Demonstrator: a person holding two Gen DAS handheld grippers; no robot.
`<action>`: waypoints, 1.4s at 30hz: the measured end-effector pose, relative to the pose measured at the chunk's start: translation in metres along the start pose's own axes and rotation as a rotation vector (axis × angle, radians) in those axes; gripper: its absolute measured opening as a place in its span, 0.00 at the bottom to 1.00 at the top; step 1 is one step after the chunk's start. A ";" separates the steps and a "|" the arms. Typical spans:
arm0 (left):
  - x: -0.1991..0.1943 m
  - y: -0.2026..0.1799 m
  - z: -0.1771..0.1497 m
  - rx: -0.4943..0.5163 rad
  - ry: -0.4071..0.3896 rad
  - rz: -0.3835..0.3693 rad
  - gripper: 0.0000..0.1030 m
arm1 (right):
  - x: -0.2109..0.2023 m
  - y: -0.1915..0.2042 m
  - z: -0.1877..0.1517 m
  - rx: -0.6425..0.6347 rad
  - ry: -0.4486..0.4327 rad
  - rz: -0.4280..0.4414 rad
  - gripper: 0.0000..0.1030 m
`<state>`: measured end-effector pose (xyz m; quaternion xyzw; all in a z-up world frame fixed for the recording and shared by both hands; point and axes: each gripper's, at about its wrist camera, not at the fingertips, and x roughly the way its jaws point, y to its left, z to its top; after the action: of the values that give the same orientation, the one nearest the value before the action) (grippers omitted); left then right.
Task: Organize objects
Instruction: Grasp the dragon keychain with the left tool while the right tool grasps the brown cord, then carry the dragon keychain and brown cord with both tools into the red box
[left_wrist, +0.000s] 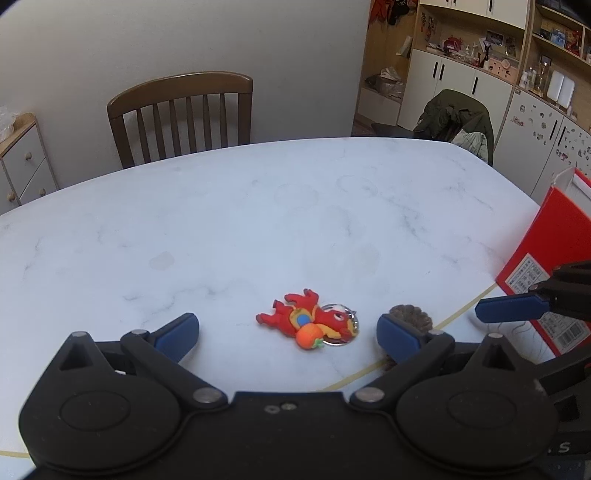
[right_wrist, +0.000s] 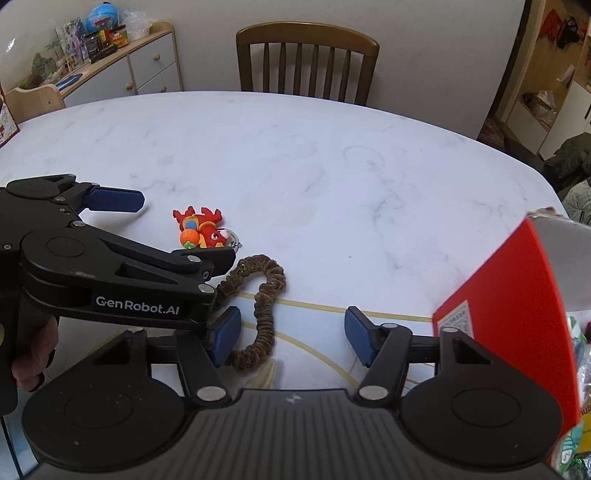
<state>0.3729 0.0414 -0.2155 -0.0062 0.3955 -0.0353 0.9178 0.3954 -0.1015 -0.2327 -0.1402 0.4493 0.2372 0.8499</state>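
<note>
The bench (left_wrist: 258, 206) is a smooth white slab with grey marble veining and rounded corners, with a thin yellow line curving across its near part. On it lies a small toy (left_wrist: 308, 320), a glossy red rubbery figure on its side with a blue patch on its belly and an orange ball against it; a thin metal key ring (left_wrist: 341, 325) shows at its head. Just beside it, toward the near edge, lies a hair tie (right_wrist: 258, 295), a brown crinkled fabric loop stretched into a long bent shape.

The left gripper (left_wrist: 288, 332) has matt black plastic arms tipped with flat blue pads, and its fingers (left_wrist: 177, 334) stand spread wide apart with nothing between them; the toy sits just ahead of the gap. In the left wrist view its right finger covers most of the hair tie, leaving only a ruffled arc.

The right gripper (right_wrist: 291, 338) is also spread open and empty, low over the bench, the hair tie touching or just beside its left pad; I cannot tell which. A hand (right_wrist: 31, 354), partly hidden, grips the left gripper's handle.

A red cardboard box (right_wrist: 509, 314) with a printed label stands tilted at the right, cut off by the picture edge. A slatted wooden chair (right_wrist: 306, 59) stands at the far side.
</note>
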 end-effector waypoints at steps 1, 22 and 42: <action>0.001 0.000 0.000 0.005 -0.003 0.000 0.96 | 0.001 0.000 0.000 0.000 0.002 0.001 0.56; 0.004 -0.010 0.001 0.084 -0.044 -0.043 0.58 | 0.002 0.003 0.001 0.020 -0.004 0.050 0.11; -0.057 -0.020 -0.003 0.004 -0.032 -0.079 0.57 | -0.079 -0.001 -0.016 0.152 -0.072 0.113 0.08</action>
<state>0.3306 0.0259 -0.1759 -0.0206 0.3799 -0.0722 0.9220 0.3464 -0.1310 -0.1758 -0.0410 0.4426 0.2549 0.8588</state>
